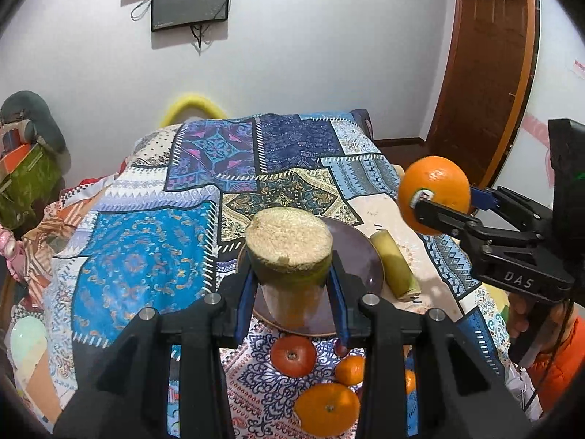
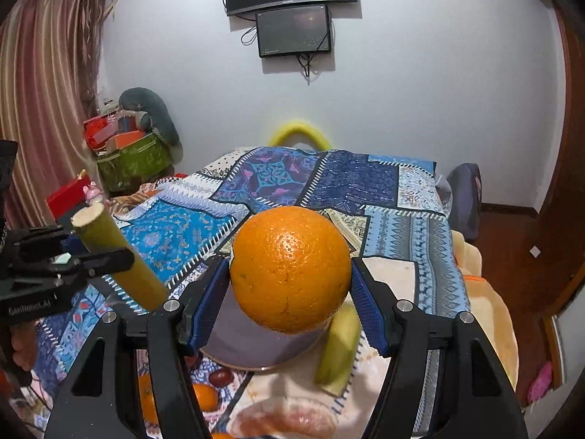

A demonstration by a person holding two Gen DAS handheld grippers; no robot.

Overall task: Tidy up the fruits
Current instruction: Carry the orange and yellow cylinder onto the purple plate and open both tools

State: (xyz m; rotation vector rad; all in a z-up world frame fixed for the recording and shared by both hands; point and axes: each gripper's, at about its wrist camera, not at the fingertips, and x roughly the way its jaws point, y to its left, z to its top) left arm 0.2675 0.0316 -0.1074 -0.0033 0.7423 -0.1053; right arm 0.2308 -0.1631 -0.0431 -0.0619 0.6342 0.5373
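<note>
My left gripper (image 1: 290, 285) is shut on a yellow-green sugarcane piece (image 1: 289, 245), held above the purple plate (image 1: 365, 256); it also shows in the right wrist view (image 2: 117, 256). My right gripper (image 2: 289, 289) is shut on a large orange (image 2: 290, 269), held above the plate (image 2: 237, 344); the orange also shows at the right in the left wrist view (image 1: 433, 192). A second sugarcane piece (image 1: 396, 265) lies on the cloth right of the plate, also seen in the right wrist view (image 2: 338, 347). Loose oranges (image 1: 327, 408) and a red fruit (image 1: 292, 355) lie in front of the plate.
A patchwork cloth (image 1: 146, 256) covers the table. A green box with clutter (image 2: 131, 161) stands at the left, curtains (image 2: 44, 109) behind it. A wooden door (image 1: 486, 73) is at the right, screens (image 2: 292, 29) on the wall.
</note>
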